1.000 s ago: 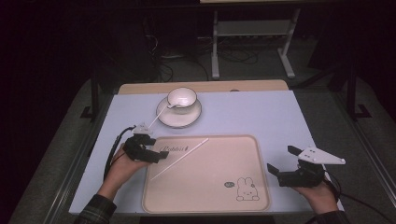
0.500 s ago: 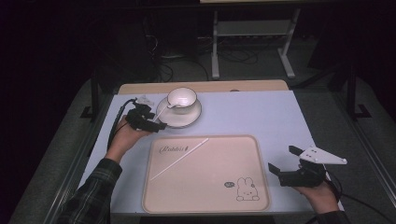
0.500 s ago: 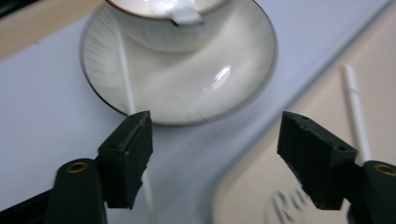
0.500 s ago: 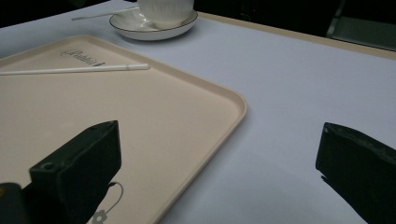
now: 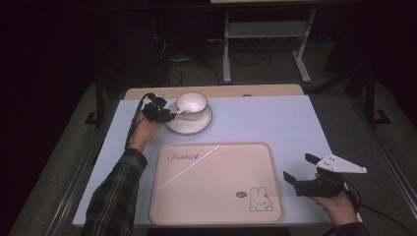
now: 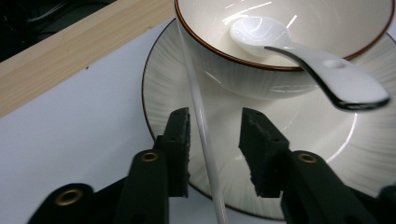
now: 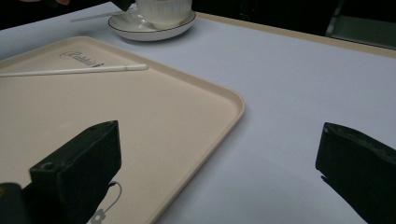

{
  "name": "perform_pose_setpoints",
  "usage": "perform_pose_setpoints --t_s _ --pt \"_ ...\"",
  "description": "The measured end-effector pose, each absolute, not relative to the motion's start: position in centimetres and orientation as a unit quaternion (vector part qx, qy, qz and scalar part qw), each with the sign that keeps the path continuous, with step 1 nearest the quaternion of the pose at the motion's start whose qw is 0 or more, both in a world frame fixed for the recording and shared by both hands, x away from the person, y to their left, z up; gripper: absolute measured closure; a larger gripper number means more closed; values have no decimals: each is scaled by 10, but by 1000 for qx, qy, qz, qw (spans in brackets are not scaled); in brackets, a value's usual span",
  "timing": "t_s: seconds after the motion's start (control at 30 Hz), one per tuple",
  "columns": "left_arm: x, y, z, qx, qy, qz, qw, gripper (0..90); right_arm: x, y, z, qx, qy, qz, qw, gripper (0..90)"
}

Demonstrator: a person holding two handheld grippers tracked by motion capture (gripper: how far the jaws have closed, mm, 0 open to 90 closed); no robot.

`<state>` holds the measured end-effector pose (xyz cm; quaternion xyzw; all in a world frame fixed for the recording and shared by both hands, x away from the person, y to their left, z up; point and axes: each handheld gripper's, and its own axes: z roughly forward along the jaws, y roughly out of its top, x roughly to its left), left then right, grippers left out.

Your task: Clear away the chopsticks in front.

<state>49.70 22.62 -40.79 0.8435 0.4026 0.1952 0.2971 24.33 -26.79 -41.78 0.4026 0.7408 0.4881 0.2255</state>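
The room is dark around a pale blue-white bench [image 5: 275, 123] with a wooden strip along its far edge, and metal stand legs stand on the floor behind it. Near the front lies a beige tray [image 5: 221, 206] printed with a small rabbit, and one thin white chopstick [image 5: 189, 167] rests slantwise on it. At the far left a white bowl [image 5: 192, 102] with a brown rim sits on a saucer [image 5: 189, 125], and a white ceramic spoon [image 6: 327, 70] lies in it, handle jutting over the rim.

The left gripper [image 6: 212, 140] is up against the saucer, jaws parted narrowly either side of a second chopstick [image 6: 198, 116], which leans from the bowl's rim down across the saucer; the jaws are beside it and not touching. The right gripper [image 5: 309, 173] hovers over the bench just right of the tray, jaws wide and empty.

I reckon that leaning chopstick is light, stiff and smooth, likely to roll or slip, so a hold near its middle, clear of the rim, looks safest. The bowl and spoon look breakable and easily nudged.

Its lower end runs out of the left gripper view, and from above the left hand [image 5: 147, 129] hides most of it
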Motion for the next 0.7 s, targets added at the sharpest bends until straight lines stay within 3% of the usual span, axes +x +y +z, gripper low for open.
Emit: perform_pose_setpoints --t_s 0.27,0.7 --pt "504 229 -419 839 423 186 288 762 243 -269 -418 404 740 489 226 0" --pt "506 233 -421 827 445 179 295 840 243 -269 -418 404 740 488 227 0"
